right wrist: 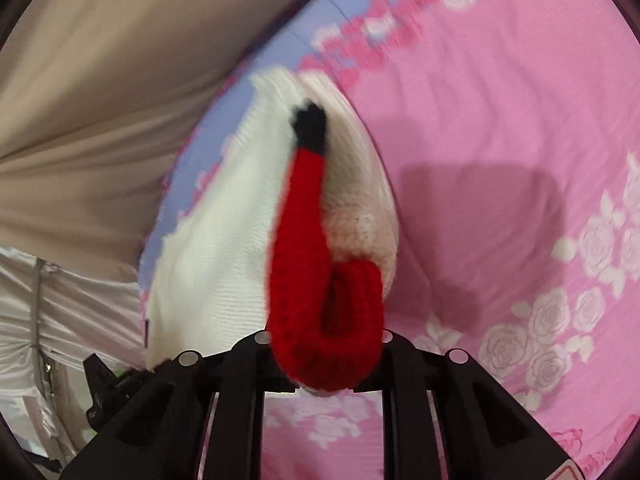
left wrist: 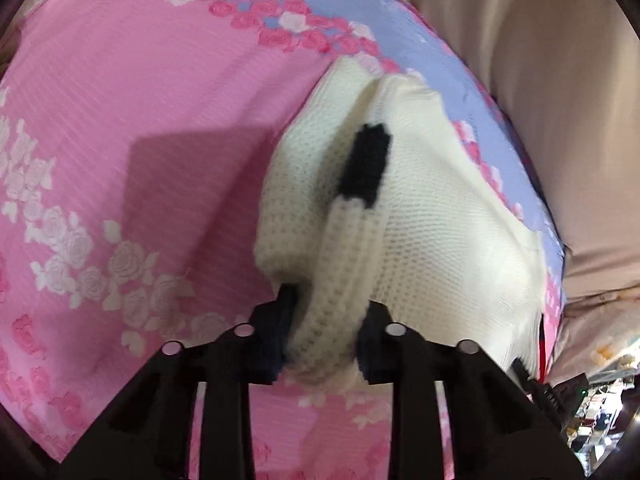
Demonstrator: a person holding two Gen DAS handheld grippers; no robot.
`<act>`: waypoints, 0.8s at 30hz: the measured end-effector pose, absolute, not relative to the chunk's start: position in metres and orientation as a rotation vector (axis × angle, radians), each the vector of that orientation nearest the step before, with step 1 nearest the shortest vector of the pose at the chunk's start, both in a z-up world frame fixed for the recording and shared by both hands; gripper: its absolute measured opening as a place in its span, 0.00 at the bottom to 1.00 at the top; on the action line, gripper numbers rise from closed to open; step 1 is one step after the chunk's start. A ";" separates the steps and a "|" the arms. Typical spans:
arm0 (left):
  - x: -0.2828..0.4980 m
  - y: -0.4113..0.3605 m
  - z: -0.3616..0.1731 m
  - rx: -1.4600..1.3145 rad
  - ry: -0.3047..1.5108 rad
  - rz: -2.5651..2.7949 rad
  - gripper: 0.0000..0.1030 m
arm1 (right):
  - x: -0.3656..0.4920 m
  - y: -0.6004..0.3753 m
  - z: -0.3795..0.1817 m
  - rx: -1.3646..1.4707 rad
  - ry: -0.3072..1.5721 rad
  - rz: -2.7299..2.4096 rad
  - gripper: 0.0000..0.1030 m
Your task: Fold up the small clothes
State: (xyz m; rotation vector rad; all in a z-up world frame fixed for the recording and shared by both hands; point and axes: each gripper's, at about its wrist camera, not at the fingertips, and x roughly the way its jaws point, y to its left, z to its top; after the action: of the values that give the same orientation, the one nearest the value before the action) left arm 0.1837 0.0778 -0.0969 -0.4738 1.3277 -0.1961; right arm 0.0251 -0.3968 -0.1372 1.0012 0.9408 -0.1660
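A small cream knitted garment with a black patch hangs above the pink floral bedsheet. My left gripper is shut on its cream ribbed edge. In the right wrist view the same garment shows a red ribbed band with a black tip. My right gripper is shut on the red band. The garment is lifted and stretched between both grippers, its far end resting on the sheet.
The sheet has a lilac border with pink and white roses. A beige curtain hangs beyond the bed edge and also shows in the right wrist view. Clutter shows low at the right.
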 end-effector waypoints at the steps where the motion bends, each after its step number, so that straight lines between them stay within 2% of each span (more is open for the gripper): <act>1: 0.180 0.081 -0.089 -0.470 1.320 -0.210 0.11 | 0.022 -0.397 -0.126 0.989 0.923 -0.160 0.10; 4: 0.158 0.092 -0.065 -0.435 1.323 -0.258 0.11 | -0.002 -0.397 -0.091 0.922 0.924 -0.151 0.10; 7: 0.120 0.105 -0.064 -0.368 1.407 -0.286 0.11 | -0.044 -0.390 -0.081 0.857 1.013 -0.171 0.10; 11: 0.062 0.121 -0.100 -0.287 1.561 -0.269 0.11 | -0.111 -0.370 -0.113 0.850 1.198 -0.203 0.10; 13: 0.043 0.124 -0.119 -0.268 1.609 -0.271 0.14 | -0.135 -0.362 -0.142 0.906 1.294 -0.197 0.17; 15: 0.042 0.131 -0.116 -0.298 1.592 -0.253 0.17 | -0.149 -0.361 -0.154 0.937 1.355 -0.227 0.24; 16: 0.046 0.133 -0.107 -0.298 1.550 -0.238 0.20 | -0.148 -0.365 -0.149 0.929 1.349 -0.238 0.24; 17: 0.055 0.134 -0.087 -0.256 1.465 -0.218 0.30 | -0.142 -0.372 -0.135 0.892 1.321 -0.251 0.25; 18: 0.061 0.132 -0.075 -0.225 1.414 -0.211 0.36 | -0.135 -0.377 -0.120 0.845 1.287 -0.265 0.30; 20: 0.082 0.123 -0.046 -0.158 1.283 -0.193 0.59 | -0.122 -0.388 -0.093 0.747 1.206 -0.313 0.46; 21: 0.093 0.117 -0.039 -0.151 1.246 -0.203 0.60 | -0.105 -0.395 -0.073 0.678 1.118 -0.336 0.56; 24: 0.131 0.085 -0.037 -0.143 1.198 -0.256 0.64 | -0.055 -0.401 -0.059 0.625 1.041 -0.315 0.59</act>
State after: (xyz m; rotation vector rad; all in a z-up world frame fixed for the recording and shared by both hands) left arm 0.1313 0.0848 -0.0373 -0.1427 1.1977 -0.2559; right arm -0.0552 -0.4015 -0.0585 0.6252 1.0413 -0.3154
